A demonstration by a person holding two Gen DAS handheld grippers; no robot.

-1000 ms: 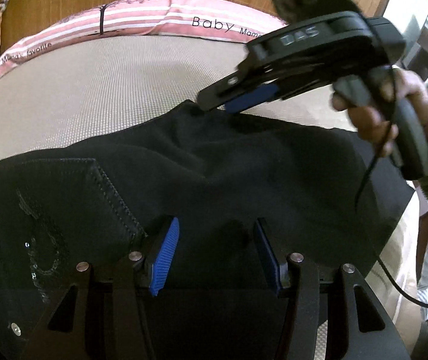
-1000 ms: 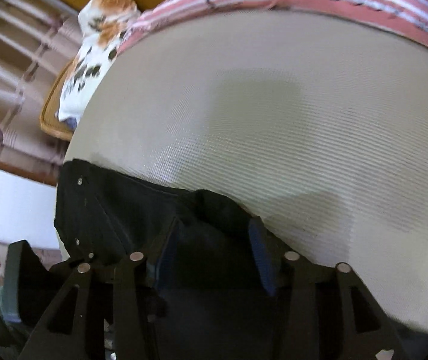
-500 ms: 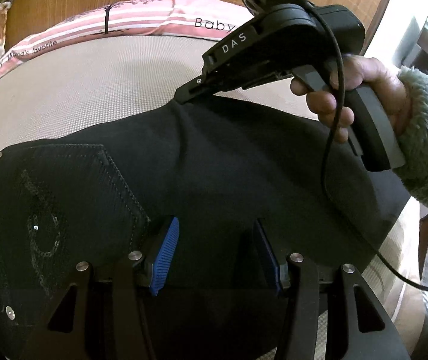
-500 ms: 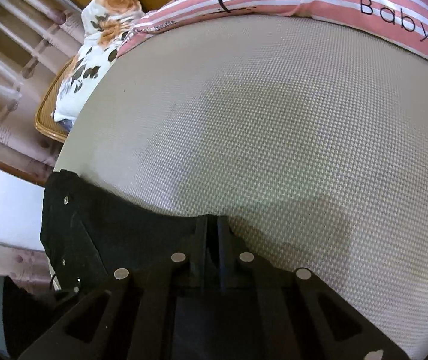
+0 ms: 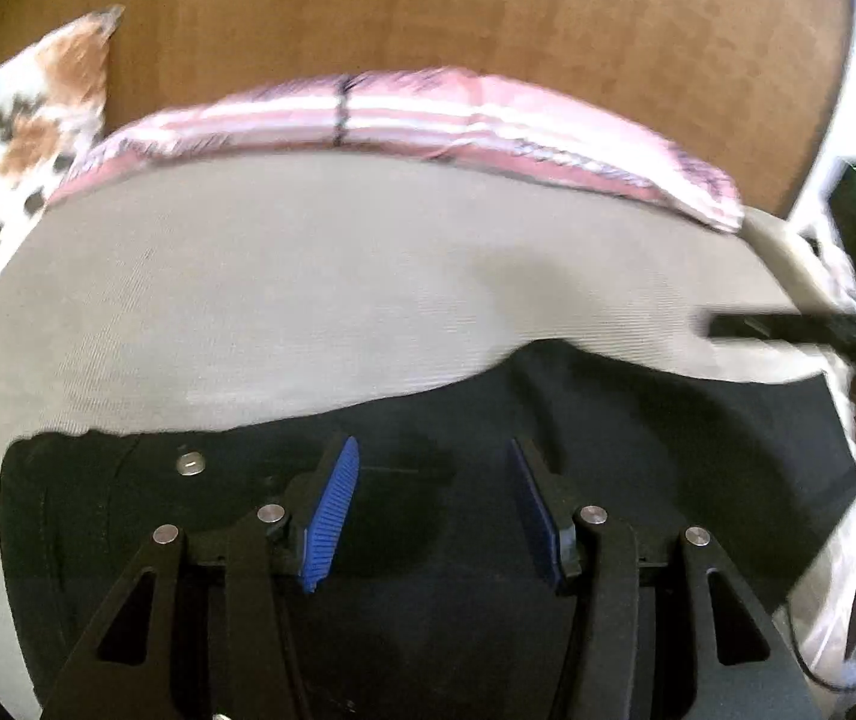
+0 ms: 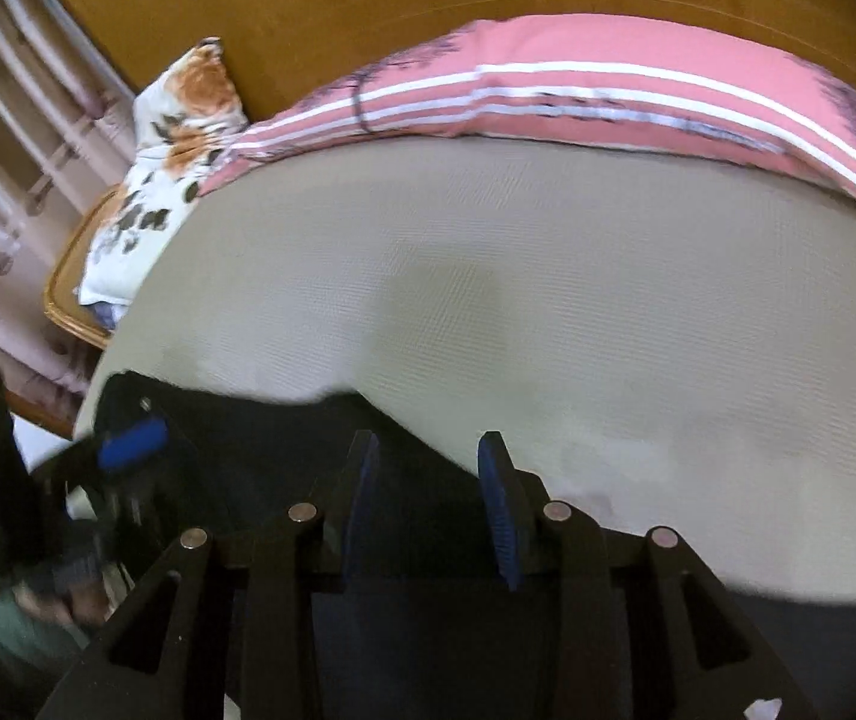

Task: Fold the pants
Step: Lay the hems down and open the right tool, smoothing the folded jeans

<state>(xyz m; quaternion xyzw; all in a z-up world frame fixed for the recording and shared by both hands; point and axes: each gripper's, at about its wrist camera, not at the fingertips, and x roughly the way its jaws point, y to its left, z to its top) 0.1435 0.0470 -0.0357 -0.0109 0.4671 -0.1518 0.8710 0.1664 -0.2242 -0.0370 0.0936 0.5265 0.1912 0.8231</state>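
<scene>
Black pants (image 5: 638,420) lay crosswise just below both claws; left claw (image 5: 434,510) half-open, empty; right claw (image 6: 428,510) opening, empty.

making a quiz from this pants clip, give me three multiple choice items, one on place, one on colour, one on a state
1. Where do the pants lie?
A. on the beige bed
B. on a wooden floor
C. over a chair back

2. What colour are the pads of the left claw?
A. red
B. blue
C. white

3. How does the right claw stand?
A. pads pressed flat together
C. clamped on the striped pillow
B. pads apart, nothing pinched

Answers
1. A: black cloth is spread on the beige woven surface, below the pillow.
2. B: both ribbed pads show blue in the left wrist view.
3. B: a clear gap shows between its pads as they open, with the pants only lying beneath.
</scene>
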